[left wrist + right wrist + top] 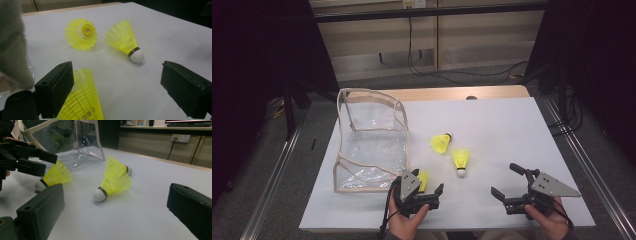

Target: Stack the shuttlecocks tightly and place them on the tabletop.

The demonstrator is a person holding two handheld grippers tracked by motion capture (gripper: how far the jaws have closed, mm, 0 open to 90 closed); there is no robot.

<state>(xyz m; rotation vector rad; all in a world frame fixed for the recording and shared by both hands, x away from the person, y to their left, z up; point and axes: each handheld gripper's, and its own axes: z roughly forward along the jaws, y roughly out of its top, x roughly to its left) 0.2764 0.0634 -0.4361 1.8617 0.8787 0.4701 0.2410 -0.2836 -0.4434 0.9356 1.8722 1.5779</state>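
High view puts the left gripper point(430, 192) at the near edge of the white table point(512, 130), held in a hand point(408, 220) that comes in from the bottom; its jaws are spread apart and hold nothing. The nearest shuttlecock point(423, 179) lies on its side right at that gripper, its yellow skirt running alongside one jaw. Left gripper view shows that same skirt point(81, 100) touching the inner face of the jaw on the left of the picture, while the other jaw stands well apart from it across bare table. Just beside this shuttlecock, toward the table's left edge, stands a clear plastic pouch point(369, 145) with cream piping, its top open. Farther out, near the middle of the table, lies a second shuttlecock point(460, 162) with its white cork tip toward the person, and just beyond it a third shuttlecock point(441, 142) on its side, with its open skirt facing the left gripper's camera. The right gripper point(505, 181) sits well apart at the near right, in the other hand point(552, 222), jaws likewise wide and grasping nothing; right gripper view has the second shuttlecock point(112, 182) lying between and beyond its two jaws.
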